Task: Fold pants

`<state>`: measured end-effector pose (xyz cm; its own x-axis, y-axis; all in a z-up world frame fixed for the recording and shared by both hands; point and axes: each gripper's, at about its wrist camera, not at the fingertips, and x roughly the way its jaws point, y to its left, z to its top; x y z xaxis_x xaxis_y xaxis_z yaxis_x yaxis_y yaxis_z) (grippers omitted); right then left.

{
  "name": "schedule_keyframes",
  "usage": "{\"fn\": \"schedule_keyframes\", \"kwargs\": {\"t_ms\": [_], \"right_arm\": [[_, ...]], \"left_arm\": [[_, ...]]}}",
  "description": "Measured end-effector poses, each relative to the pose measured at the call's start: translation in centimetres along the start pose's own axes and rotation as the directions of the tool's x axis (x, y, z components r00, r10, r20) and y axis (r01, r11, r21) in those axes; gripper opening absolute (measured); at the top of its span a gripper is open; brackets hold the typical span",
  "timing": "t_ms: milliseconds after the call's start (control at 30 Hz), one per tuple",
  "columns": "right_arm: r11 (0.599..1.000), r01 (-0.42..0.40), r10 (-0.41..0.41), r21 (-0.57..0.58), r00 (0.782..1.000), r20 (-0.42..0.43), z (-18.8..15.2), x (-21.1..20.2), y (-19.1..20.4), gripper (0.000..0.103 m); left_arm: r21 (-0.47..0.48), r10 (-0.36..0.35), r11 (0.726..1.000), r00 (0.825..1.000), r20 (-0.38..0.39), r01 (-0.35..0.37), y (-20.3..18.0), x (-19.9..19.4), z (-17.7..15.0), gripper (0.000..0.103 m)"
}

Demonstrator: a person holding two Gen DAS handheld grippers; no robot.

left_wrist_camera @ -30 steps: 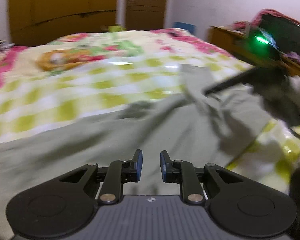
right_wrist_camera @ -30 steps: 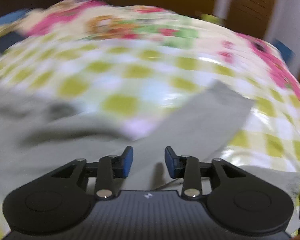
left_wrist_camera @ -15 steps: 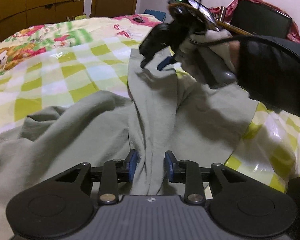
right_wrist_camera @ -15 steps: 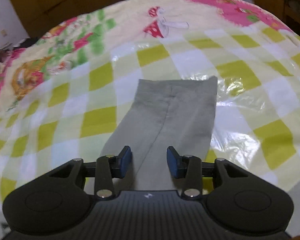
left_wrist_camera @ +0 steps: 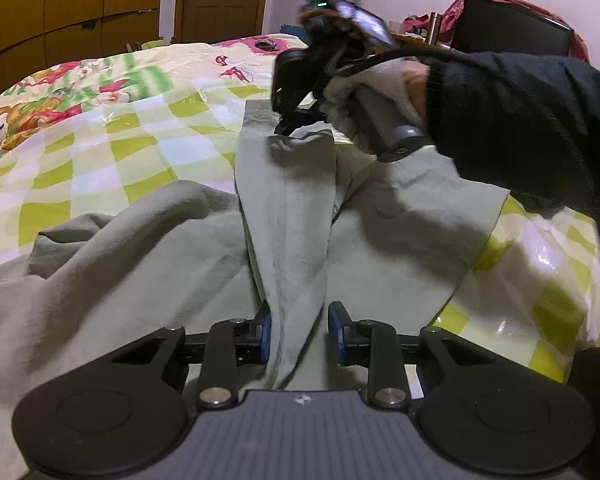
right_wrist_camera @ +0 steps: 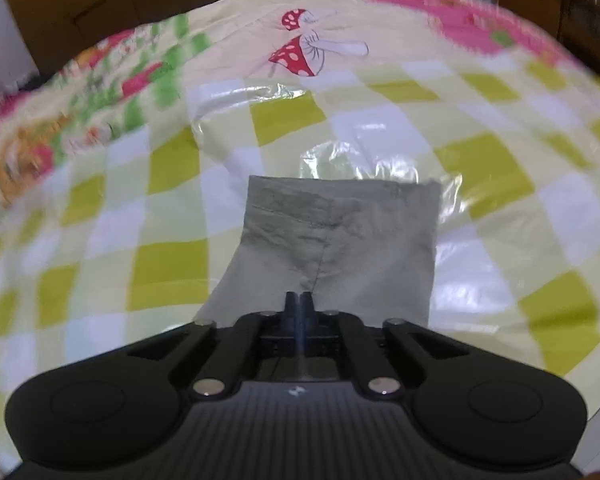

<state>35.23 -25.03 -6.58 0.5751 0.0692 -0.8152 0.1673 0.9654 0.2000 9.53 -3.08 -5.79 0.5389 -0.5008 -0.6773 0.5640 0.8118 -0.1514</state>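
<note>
Grey-green pants (left_wrist_camera: 228, 248) lie spread over the bed (left_wrist_camera: 100, 140), and from the left wrist a raised ridge of one leg runs straight ahead of the left gripper (left_wrist_camera: 299, 334), passing between its blue fingertips (left_wrist_camera: 265, 336). Its jaws are closing, with a narrow gap left; the left pad touches the cloth, the right one appears just clear of it. Farther ahead and slightly right, the right gripper (left_wrist_camera: 290, 122), carried by a gloved hand (left_wrist_camera: 364, 100) in a dark sleeve (left_wrist_camera: 520, 120), pinches the top of that same ridge and lifts it off the bed.

From the right wrist, the right gripper (right_wrist_camera: 299, 302) is fully closed on the cloth along the leg seam, and the hem (right_wrist_camera: 340, 188) lies flat just beyond its tips on the checked cover.

To do this step well, I judge the left gripper should finish closing on the whole ridge, both layers, before either hand lifts; then both should rise together and keep the leg taut, so the fold lands straight rather than twisted.
</note>
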Motion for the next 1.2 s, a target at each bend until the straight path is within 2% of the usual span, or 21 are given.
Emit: {"fn": "schedule_keyframes", "kwargs": {"t_ms": [67,233,467,633,700,800,867,900,933,967,1133,1200], "right_arm": [[0.999,-0.043,0.042,0.015,0.999,0.017,0.0,-1.2,-0.9,0.001],[0.990,-0.122,0.112,0.074,0.986,0.124,-0.4,-7.1,-4.8,0.001],[0.979,-0.158,0.130,0.126,0.970,0.207,-2.1,-13.2,-9.6,0.001],[0.966,-0.148,0.088,0.214,0.960,0.264,-5.6,-17.7,-14.5,0.001],[0.965,-0.134,0.069,0.227,0.960,0.272,-7.3,-18.7,-16.1,0.005],[0.952,-0.154,0.094,0.263,0.969,0.227,-8.2,-17.3,-17.2,0.008],[0.936,-0.218,0.159,0.276,0.962,0.221,-8.0,-15.4,-16.9,0.011],[0.934,-0.225,0.168,0.279,0.962,0.214,-7.9,-14.7,-16.5,0.016],[0.936,-0.220,0.164,0.276,0.963,0.212,-7.4,-13.8,-16.2,0.030],[0.940,-0.205,0.150,0.274,0.966,0.209,-6.9,-12.9,-15.7,0.041],[0.945,-0.166,0.117,0.281,0.976,0.184,-4.4,-8.4,-15.1,0.041],[0.939,-0.160,0.123,0.305,0.983,0.137,-4.0,-6.4,-15.1,0.033]], "left_arm": [[0.013,0.004,1.000,1.000,0.010,-0.004,-0.2,-0.3,0.2,0.038],[0.056,0.007,0.998,1.000,0.013,-0.008,-1.4,-0.4,0.7,0.038],[0.095,-0.005,0.995,1.000,-0.005,0.006,-3.3,-0.3,0.9,0.038],[0.144,-0.023,0.989,0.999,-0.024,0.026,-4.7,-0.3,0.4,0.038],[0.149,-0.025,0.988,0.999,-0.046,0.031,-5.1,0.1,0.2,0.038],[0.161,-0.007,0.987,0.998,-0.057,0.016,-5.6,0.5,0.2,0.038],[0.165,0.000,0.986,0.998,-0.057,0.009,-5.8,0.5,0.4,0.038],[0.166,0.004,0.986,0.998,-0.058,0.006,-5.8,0.6,0.5,0.038],[0.167,0.007,0.986,0.998,-0.061,0.004,-5.8,0.7,0.6,0.038],[0.170,0.009,0.985,0.998,-0.063,0.002,-5.8,0.9,0.7,0.038],[0.158,0.005,0.987,0.998,-0.070,0.007,-5.8,1.5,1.1,0.038],[0.150,0.007,0.989,0.997,-0.076,0.005,-5.6,1.9,1.2,0.038]]}}
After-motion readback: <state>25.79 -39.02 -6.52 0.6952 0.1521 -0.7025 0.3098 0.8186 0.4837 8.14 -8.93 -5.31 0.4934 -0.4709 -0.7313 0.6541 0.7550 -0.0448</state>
